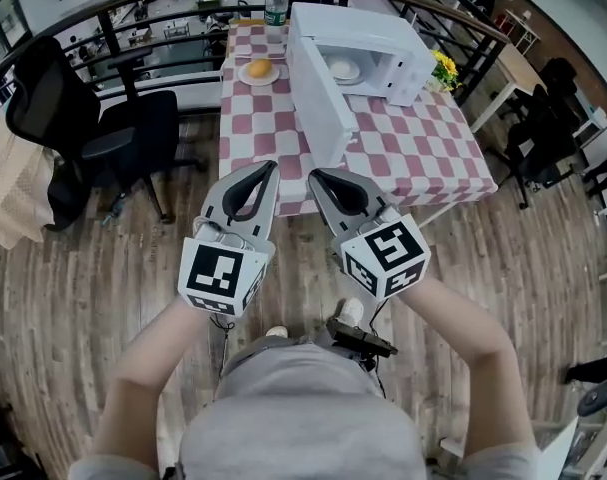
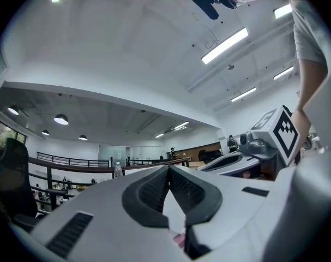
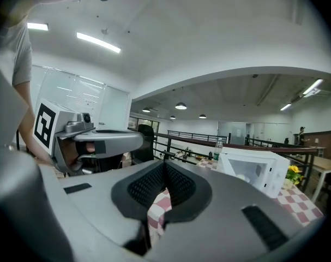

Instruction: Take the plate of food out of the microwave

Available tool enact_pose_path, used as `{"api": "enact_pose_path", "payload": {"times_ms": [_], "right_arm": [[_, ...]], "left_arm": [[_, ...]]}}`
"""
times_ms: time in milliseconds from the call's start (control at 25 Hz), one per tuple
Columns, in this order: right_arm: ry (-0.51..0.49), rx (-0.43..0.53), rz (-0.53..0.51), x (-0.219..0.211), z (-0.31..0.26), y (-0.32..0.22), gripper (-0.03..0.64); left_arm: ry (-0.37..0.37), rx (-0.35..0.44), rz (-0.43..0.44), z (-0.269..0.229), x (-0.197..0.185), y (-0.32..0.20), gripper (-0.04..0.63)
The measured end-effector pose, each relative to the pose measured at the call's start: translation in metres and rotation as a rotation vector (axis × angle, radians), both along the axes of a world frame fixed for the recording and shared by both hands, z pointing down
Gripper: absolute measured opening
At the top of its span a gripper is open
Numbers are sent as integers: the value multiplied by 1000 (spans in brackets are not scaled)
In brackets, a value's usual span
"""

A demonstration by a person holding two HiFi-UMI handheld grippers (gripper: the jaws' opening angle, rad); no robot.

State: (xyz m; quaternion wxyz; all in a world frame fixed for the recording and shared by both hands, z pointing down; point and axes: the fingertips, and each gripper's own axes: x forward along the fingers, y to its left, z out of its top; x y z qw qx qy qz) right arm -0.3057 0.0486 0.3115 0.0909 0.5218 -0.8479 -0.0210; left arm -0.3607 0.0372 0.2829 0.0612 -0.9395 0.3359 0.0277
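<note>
The left gripper (image 2: 168,167) has its jaws pressed together at the tips with nothing between them. The right gripper (image 3: 164,162) is likewise closed and empty. In the head view both grippers are side by side, left (image 1: 273,165) and right (image 1: 313,173), pointing at the near edge of the table (image 1: 453,168). The table is covered in a red-and-white checkered cloth (image 1: 403,133).

Further back stands the white microwave (image 1: 383,53), its long axis running across the table. Its door (image 1: 318,103) is swung open towards the person. The plate of food (image 1: 343,68) lies flat inside the microwave, well apart from both grippers.

Left of the microwave sits a second plate (image 1: 259,71) with a bun. A water bottle (image 1: 276,0) is behind it, and yellow flowers (image 1: 444,68) are at the microwave's right.
</note>
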Motion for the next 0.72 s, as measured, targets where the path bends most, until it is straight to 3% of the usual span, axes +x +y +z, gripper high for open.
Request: {"api": "enact_pose_path", "payload": {"times_ms": [480,720], "right_arm": [[89,68,56,116,-12,-6,23],[46,90,118,176,-10,-14,23]], "left_arm": [[-80,-18,68,19,114,-12,2],[-82,-28,68,20,165,-24,2]]}}
